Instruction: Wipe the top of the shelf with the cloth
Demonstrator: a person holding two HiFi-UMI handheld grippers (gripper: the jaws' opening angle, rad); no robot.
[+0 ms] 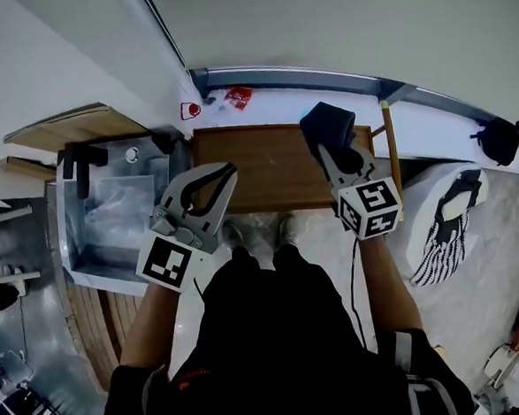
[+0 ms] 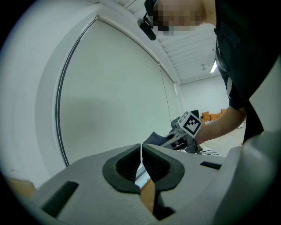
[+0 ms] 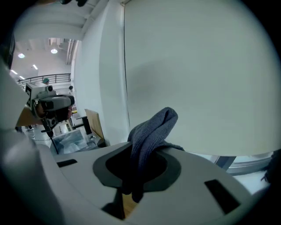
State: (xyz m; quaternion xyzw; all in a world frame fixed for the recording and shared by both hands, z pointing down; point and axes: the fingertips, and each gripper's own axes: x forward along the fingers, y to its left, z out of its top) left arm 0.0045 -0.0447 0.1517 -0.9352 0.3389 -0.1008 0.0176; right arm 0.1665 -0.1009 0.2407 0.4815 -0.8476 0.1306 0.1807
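One cloth [image 1: 326, 122] pinched in R gripper [image 3: 136, 170] nr shelf [image 1: 257, 177] rear-right corner; L gripper [image 1: 231, 167] pressed together, left edge.

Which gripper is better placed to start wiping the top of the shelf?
Right. The right gripper already holds the cloth above the shelf; the left gripper is shut and empty.

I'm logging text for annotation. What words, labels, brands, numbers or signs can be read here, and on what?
No text can be read.
Marker cubes on the left gripper and right gripper: black-and-white square patterns, no letters.
Red packet: print too small.
Small red-and-white tag: too small.
Dark grey cloth: no label shows.
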